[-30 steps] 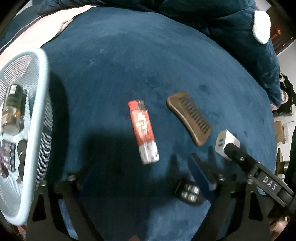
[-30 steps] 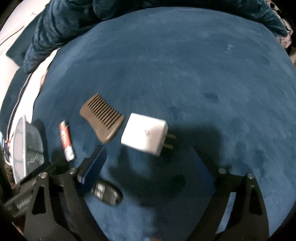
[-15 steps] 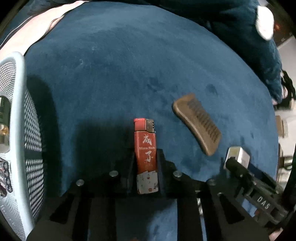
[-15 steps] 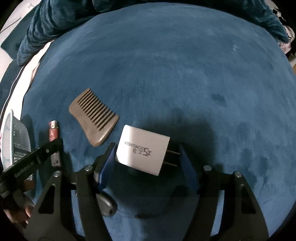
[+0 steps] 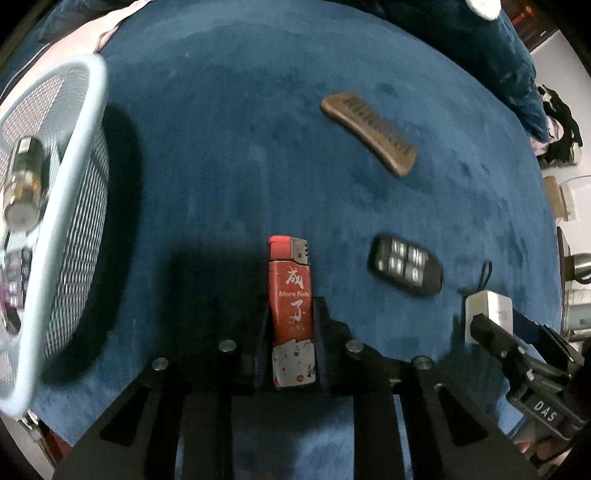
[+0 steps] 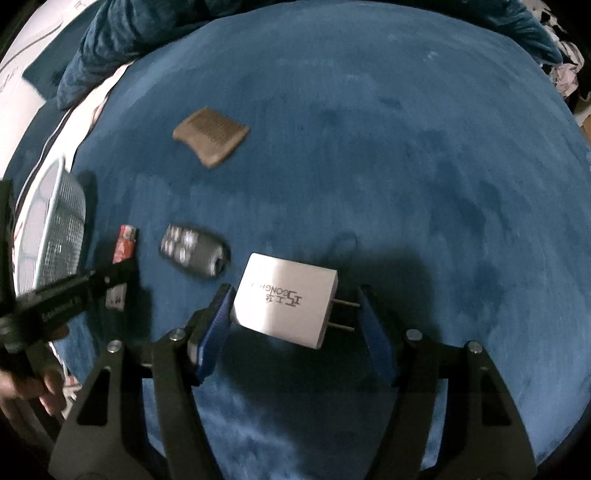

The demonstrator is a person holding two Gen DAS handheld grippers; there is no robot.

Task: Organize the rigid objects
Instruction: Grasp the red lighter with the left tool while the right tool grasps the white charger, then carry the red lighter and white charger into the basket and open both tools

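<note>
My left gripper (image 5: pixel 291 332) is shut on a red lighter (image 5: pixel 291 295) and holds it above the blue surface. The lighter also shows in the right wrist view (image 6: pixel 123 254). My right gripper (image 6: pixel 295 314) is shut on a white plug charger (image 6: pixel 286 299), its prongs pointing at the right finger. The charger shows in the left wrist view (image 5: pixel 487 314). A brown comb (image 5: pixel 369 133) (image 6: pixel 210 140) and a black key fob (image 5: pixel 404 264) (image 6: pixel 194 254) lie on the surface beyond both grippers.
A pale blue mesh basket (image 5: pixel 70 221) (image 6: pixel 51 225) stands at the left and holds a small bottle (image 5: pixel 24 184) and other items. A dark blue blanket (image 6: pixel 129 33) is bunched at the far edge.
Both grippers closed on their objects, the left on the lighter, the right on the charger, and lifted them. The key fob, once hidden by the fingers, is in plain view.
</note>
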